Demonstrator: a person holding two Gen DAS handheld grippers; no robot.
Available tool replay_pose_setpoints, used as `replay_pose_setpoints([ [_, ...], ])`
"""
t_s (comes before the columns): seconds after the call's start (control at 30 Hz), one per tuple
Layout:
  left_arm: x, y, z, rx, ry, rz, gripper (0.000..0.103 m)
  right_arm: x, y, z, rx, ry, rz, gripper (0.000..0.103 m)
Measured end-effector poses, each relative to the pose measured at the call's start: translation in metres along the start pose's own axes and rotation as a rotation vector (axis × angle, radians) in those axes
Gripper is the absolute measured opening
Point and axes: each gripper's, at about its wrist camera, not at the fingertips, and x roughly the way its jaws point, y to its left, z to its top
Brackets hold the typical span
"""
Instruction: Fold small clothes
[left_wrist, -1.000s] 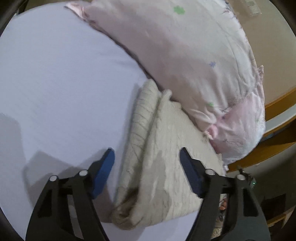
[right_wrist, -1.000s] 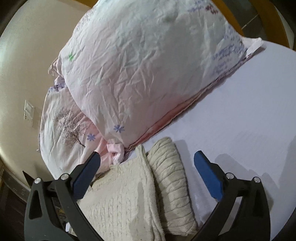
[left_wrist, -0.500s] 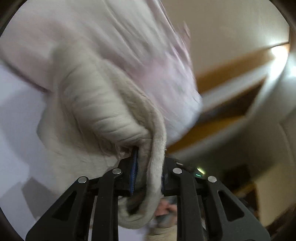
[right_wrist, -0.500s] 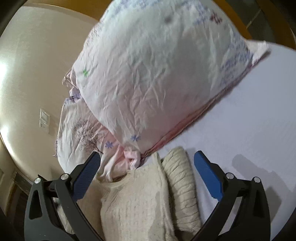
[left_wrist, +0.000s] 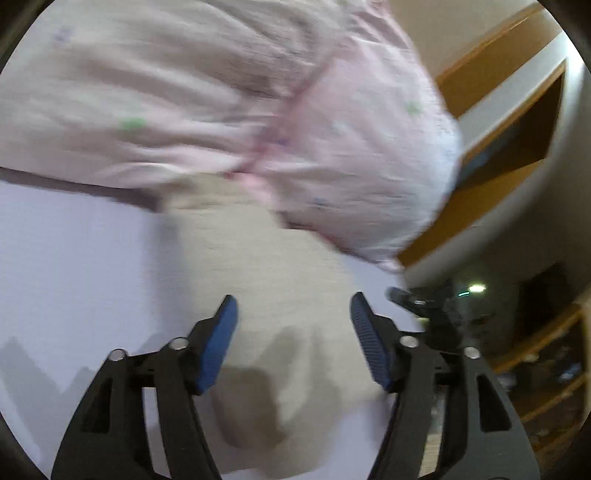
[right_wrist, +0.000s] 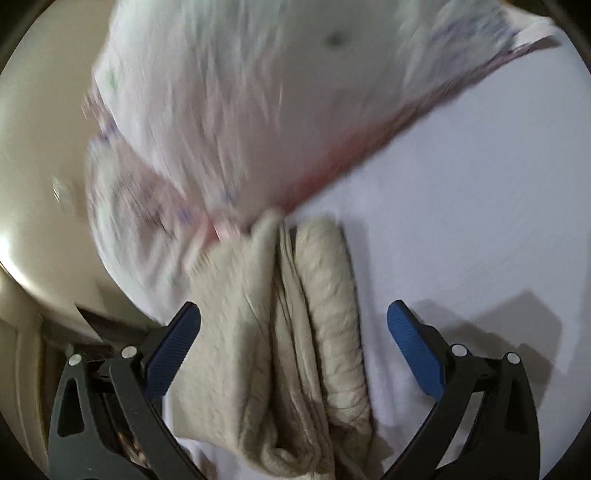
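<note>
A folded cream knit sweater (left_wrist: 280, 295) lies on the pale lilac bed sheet (left_wrist: 74, 258), its far end against the pillows. It also shows in the right wrist view (right_wrist: 295, 332) as a stack of folds. My left gripper (left_wrist: 293, 314) is open just above the sweater, blue pads on either side, holding nothing. My right gripper (right_wrist: 293, 317) is open wide over the sweater, also holding nothing. Both views are blurred by motion.
A large pink-white floral pillow (left_wrist: 184, 92) lies beyond the sweater, seen also in the right wrist view (right_wrist: 277, 110). A wooden bed frame (left_wrist: 498, 110) and a cream wall (right_wrist: 37, 129) border the bed. The sheet (right_wrist: 461, 184) stretches away to the right.
My left gripper was open, then shut on a lifted fold of the sweater, and is now open again. The sweater lies flat. The right gripper stayed open and shifted closer.
</note>
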Motion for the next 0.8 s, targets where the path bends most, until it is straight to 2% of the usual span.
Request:
replay_pose_setpoints([
  [0.03,0.000,0.006,-0.002,-0.003,0.005,0.065,0.070,0.009,0.004,-0.002,-0.014,0.033,-0.020,0.101],
  [0.17,0.008,0.016,-0.014,-0.011,0.028,0.085,0.073,0.021,0.022,-0.011,-0.097,0.035,-0.062,0.101],
  [0.27,0.020,0.015,-0.021,0.005,0.042,0.102,0.081,0.024,0.028,-0.016,-0.138,0.024,-0.074,0.101],
  [0.3,0.021,0.016,-0.024,0.005,0.038,0.102,0.082,0.025,0.029,-0.019,-0.154,0.021,-0.078,0.094],
  [0.33,0.024,0.015,-0.024,0.002,0.037,0.098,0.083,0.026,0.033,-0.023,-0.181,0.013,-0.103,0.068],
  [0.37,0.027,0.017,-0.025,-0.017,0.037,0.085,0.083,0.028,0.035,-0.024,-0.193,0.018,-0.104,0.055],
  [0.43,0.030,0.027,-0.030,-0.062,0.056,0.043,0.080,0.032,0.034,-0.028,-0.159,0.016,-0.083,0.044],
  [0.47,0.035,0.033,-0.035,-0.094,0.085,-0.016,0.072,0.033,0.033,-0.029,-0.138,0.020,-0.054,0.042],
  [0.5,0.035,0.036,-0.038,-0.106,0.088,-0.041,0.063,0.033,0.031,-0.030,-0.114,0.024,-0.019,0.040],
  [0.53,0.030,0.036,-0.038,-0.079,0.076,-0.043,0.055,0.031,0.032,-0.033,-0.098,0.019,0.018,0.038],
  [0.6,0.014,0.033,-0.038,-0.018,0.063,-0.041,0.049,0.028,0.045,-0.042,-0.112,0.020,0.104,0.037],
  [0.7,-0.024,0.031,-0.041,0.075,0.002,-0.009,0.048,0.035,0.073,-0.057,-0.190,0.050,0.148,0.036],
  [0.77,-0.050,0.037,-0.042,0.134,-0.041,0.042,0.049,0.052,0.089,-0.067,-0.233,0.091,0.154,0.036],
  [0.8,-0.057,0.042,-0.042,0.156,-0.045,0.087,0.052,0.061,0.093,-0.070,-0.250,0.108,0.127,0.038],
])
